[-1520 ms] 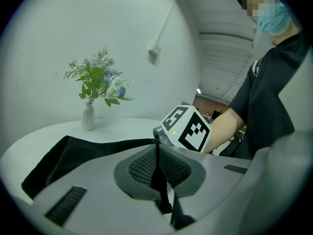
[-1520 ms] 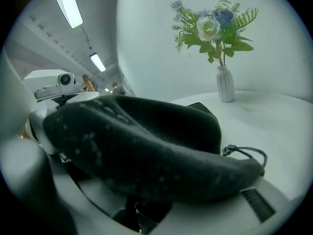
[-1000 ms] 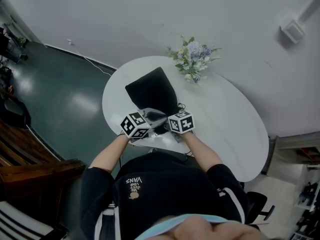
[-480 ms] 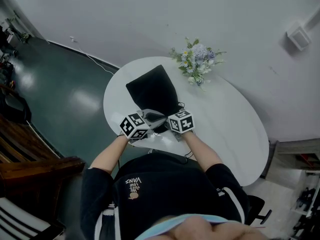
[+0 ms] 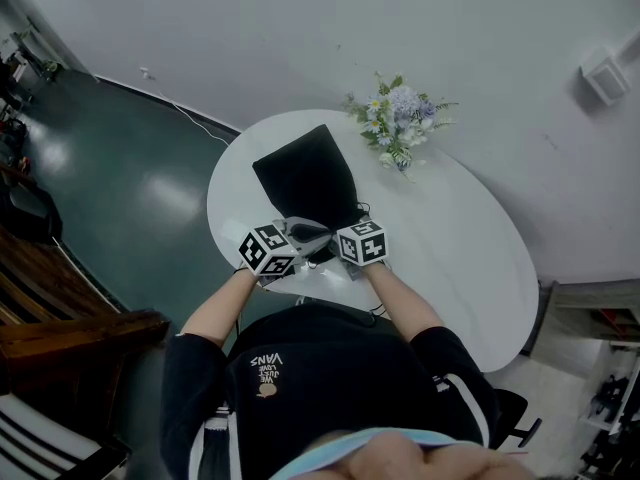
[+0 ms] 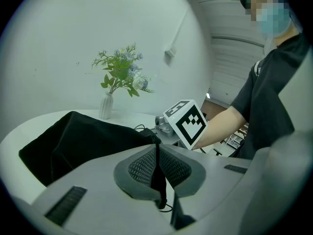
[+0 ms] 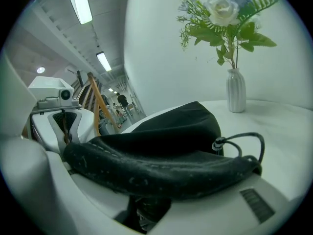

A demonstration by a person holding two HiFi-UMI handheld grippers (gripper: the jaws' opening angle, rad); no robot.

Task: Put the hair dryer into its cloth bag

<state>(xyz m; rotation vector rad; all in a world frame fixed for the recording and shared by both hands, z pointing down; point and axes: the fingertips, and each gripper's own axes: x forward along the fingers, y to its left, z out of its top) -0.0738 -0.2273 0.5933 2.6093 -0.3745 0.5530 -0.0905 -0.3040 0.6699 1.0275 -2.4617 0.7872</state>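
The black cloth bag (image 5: 305, 178) lies bulging on the white round table (image 5: 450, 258), mouth toward me. My left gripper (image 5: 296, 238) is at the mouth's left side, shut on a thin fold of the bag's rim (image 6: 157, 153). At the mouth's right side is my right gripper (image 5: 336, 236); its jaws have just been closing. The bag's stitched hem (image 7: 161, 168) lies across the gap between them, and I see no pad pressing on it. A black drawstring loop (image 7: 242, 141) hangs from the hem. No hair dryer shows; the bag hides its contents.
A white vase of flowers (image 5: 398, 123) stands on the far side of the table beyond the bag. The table's near edge runs just under both grippers. Dark green floor lies to the left, with wooden furniture (image 5: 60, 328) at the lower left.
Both grippers and the bag keep their places on the table. Only the head view has shifted slightly.
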